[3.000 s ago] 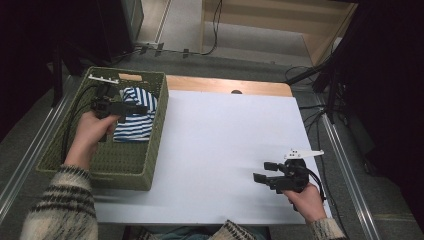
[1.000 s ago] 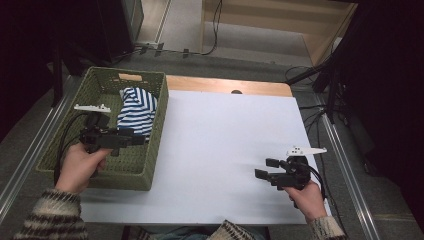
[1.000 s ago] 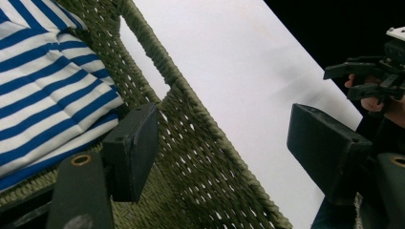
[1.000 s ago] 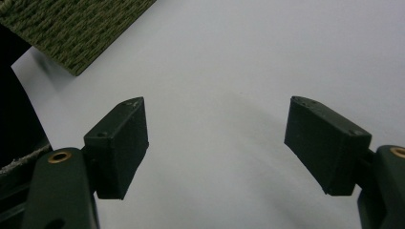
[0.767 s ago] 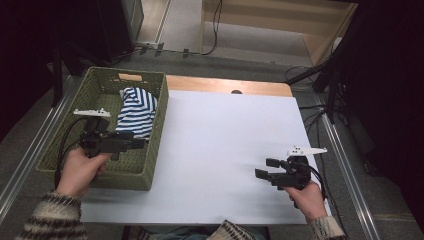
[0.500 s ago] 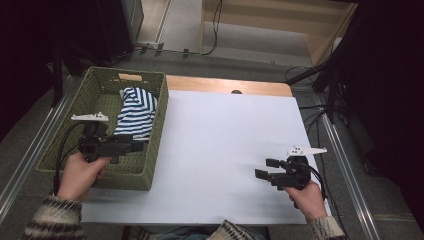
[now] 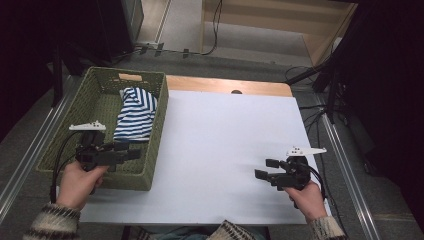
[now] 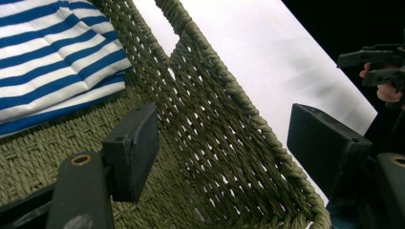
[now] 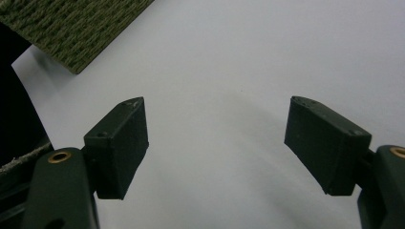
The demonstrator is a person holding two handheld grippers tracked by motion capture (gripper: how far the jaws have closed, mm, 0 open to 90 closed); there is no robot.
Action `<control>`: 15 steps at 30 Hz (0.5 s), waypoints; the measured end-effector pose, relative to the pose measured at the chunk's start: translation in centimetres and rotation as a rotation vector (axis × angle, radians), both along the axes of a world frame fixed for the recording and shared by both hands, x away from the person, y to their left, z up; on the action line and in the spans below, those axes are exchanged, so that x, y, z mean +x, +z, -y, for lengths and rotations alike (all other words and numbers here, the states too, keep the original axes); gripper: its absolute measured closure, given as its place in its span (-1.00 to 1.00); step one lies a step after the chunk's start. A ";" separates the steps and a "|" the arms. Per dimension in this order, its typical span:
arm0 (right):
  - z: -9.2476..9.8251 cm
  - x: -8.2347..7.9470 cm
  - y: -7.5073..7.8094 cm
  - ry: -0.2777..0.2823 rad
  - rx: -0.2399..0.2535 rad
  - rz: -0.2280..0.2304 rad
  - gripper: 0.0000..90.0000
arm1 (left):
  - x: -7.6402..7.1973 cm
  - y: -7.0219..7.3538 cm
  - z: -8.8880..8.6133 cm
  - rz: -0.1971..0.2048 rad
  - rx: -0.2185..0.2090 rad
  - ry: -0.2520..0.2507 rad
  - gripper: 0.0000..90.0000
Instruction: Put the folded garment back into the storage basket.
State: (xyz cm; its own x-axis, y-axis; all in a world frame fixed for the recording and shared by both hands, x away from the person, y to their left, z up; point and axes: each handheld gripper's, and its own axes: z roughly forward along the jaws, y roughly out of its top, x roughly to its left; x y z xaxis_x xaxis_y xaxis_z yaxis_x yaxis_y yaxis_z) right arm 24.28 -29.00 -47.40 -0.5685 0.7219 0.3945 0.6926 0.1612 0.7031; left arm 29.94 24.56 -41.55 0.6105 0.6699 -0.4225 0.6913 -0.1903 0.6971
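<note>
Striped cloth [image 7: 135, 114] lies folded inside the green woven basket [image 7: 65, 137], toward its far half. Nearest, the left gripper [image 7: 131, 153] hovers over the basket's near part, jaws apart and holding nothing — in the left gripper view the basket's side wall stands between them, untouched. The right gripper [image 7: 264, 169] waits low over the white surface [image 7: 220, 135], also wide and empty. The work in hand seems to be with the cloth. To take it well, I would carry the left gripper forward, clear of the wall, and pinch a thick fold — not a single edge.
</note>
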 end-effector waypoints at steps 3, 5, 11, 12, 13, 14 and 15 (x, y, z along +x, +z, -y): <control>0.0 0.0 0.0 0.001 -0.001 0.001 -0.54 | 0.0 -0.3 -0.1 -0.011 -0.007 -0.018 -0.41; 0.0 0.0 -0.1 0.002 -0.002 0.001 -0.54 | 0.1 -0.6 -0.1 -0.030 -0.011 -0.033 -0.41; 0.0 0.0 -0.1 0.004 -0.006 0.000 -0.54 | 0.1 -0.7 -0.2 -0.023 -0.030 -0.029 -0.41; 0.0 0.0 -0.1 0.006 -0.007 -0.001 -0.54 | 0.1 -0.7 -0.2 -0.018 -0.026 -0.027 -0.41; 0.0 0.0 -0.1 0.006 -0.008 -0.002 -0.54 | 0.1 -0.7 -0.1 -0.018 -0.024 -0.026 -0.41; -0.1 0.0 -0.1 0.007 -0.009 -0.002 -0.54 | 0.1 -0.7 -0.1 -0.017 -0.021 -0.028 -0.41; -0.1 0.0 -0.1 0.006 -0.010 -0.002 -0.54 | 0.1 -0.7 -0.1 -0.017 -0.019 -0.030 -0.41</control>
